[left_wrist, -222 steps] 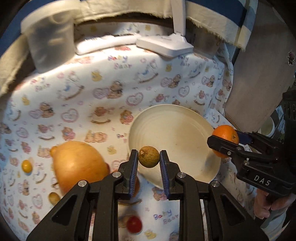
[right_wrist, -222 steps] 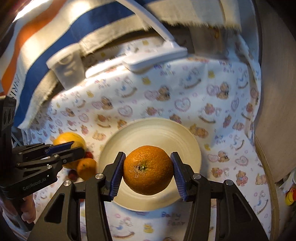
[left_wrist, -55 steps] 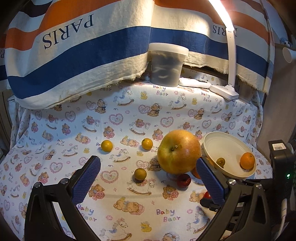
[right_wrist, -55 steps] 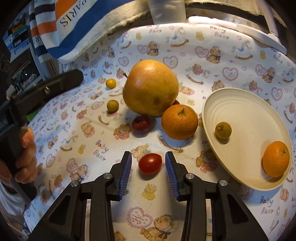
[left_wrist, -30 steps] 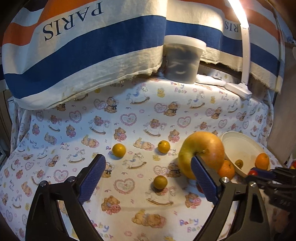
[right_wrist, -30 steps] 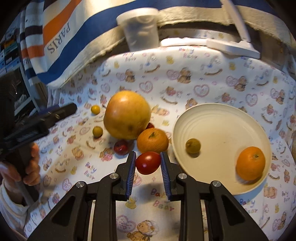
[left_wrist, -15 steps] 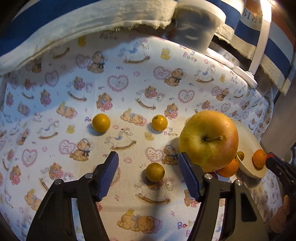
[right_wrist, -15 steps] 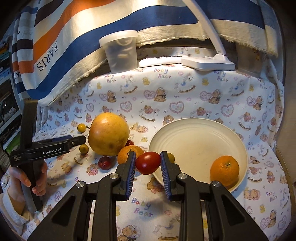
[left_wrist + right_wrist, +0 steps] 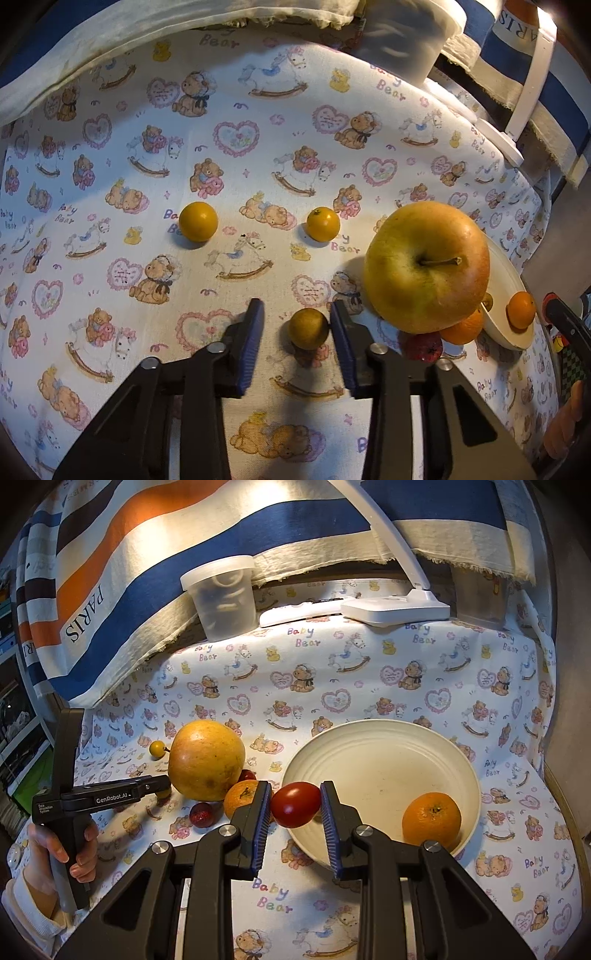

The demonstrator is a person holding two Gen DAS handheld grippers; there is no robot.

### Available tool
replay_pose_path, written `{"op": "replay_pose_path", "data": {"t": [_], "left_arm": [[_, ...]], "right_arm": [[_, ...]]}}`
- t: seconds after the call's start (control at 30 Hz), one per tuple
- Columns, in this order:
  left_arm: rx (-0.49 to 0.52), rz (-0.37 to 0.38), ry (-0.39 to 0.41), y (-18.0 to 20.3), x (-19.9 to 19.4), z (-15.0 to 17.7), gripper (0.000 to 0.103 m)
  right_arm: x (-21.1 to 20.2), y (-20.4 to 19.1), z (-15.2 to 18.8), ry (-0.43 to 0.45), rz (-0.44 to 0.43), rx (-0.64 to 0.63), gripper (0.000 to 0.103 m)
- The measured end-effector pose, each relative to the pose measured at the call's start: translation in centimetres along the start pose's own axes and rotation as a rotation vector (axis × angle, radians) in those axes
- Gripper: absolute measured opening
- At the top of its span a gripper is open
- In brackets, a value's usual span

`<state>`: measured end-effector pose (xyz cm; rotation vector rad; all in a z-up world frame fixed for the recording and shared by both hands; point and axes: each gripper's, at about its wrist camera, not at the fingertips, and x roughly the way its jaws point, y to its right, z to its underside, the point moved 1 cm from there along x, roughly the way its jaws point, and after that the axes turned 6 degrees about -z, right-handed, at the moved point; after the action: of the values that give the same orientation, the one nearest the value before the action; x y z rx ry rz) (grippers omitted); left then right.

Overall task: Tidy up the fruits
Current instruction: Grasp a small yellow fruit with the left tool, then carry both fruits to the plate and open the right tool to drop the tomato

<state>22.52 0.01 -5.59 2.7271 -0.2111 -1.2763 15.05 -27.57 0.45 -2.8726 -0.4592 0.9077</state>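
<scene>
In the left wrist view my left gripper (image 9: 297,328) is low over the cloth, its jaws closing around a small yellow-brown fruit (image 9: 308,328). The right pad is at the fruit and a gap shows at the left pad. A big yellow apple (image 9: 424,266) stands just to the right, with an orange (image 9: 461,328) and a dark red fruit (image 9: 424,345) tucked against it. My right gripper (image 9: 295,803) is shut on a red tomato (image 9: 297,804), held in the air at the near left rim of the cream plate (image 9: 384,734). An orange (image 9: 431,818) lies in the plate.
Two small yellow fruits (image 9: 198,221) (image 9: 323,224) lie farther back on the bear-print cloth. A clear plastic tub (image 9: 221,598), a white remote (image 9: 299,609) and a lamp base (image 9: 395,607) line the back under a striped cloth. A hand (image 9: 77,856) holds the left tool.
The left gripper has dropped toward the small fruit and its jaws have narrowed around it. The right gripper has risen with the tomato and come up to the plate's rim.
</scene>
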Motion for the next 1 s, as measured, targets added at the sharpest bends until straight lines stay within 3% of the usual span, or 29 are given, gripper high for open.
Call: {"op": "replay_pose_path", "data": {"t": [0.1, 0.33, 0.5, 0.6, 0.77, 1.0], "left_arm": [[0.018, 0.004, -0.001, 0.3, 0.0, 0.0, 0.024], [0.034, 0.003, -0.038, 0.7, 0.6, 0.2, 0.024], [0.073, -0.014, -0.018, 1.3, 0.1, 0.2, 0.022], [0.095, -0.038, 0.047, 1.6, -1.1, 0.2, 0.022], [0.172, -0.086, 0.219, 2.8, -3.9, 0.4, 0.022], [0.173, -0.035, 0.408, 2.7, -7.8, 0.2, 0.022]], "right_arm": [[0.0, 0.1, 0.0, -0.001, 0.002, 0.000, 0.028], [0.0, 0.2, 0.0, 0.000, 0.005, 0.003, 0.028], [0.0, 0.4, 0.0, 0.002, 0.012, 0.004, 0.028], [-0.2, 0.7, -0.1, 0.007, 0.015, 0.010, 0.028], [-0.6, 0.9, -0.4, 0.020, 0.009, 0.024, 0.028], [-1.4, 1.2, -0.7, 0.047, 0.015, 0.032, 0.028]]}}
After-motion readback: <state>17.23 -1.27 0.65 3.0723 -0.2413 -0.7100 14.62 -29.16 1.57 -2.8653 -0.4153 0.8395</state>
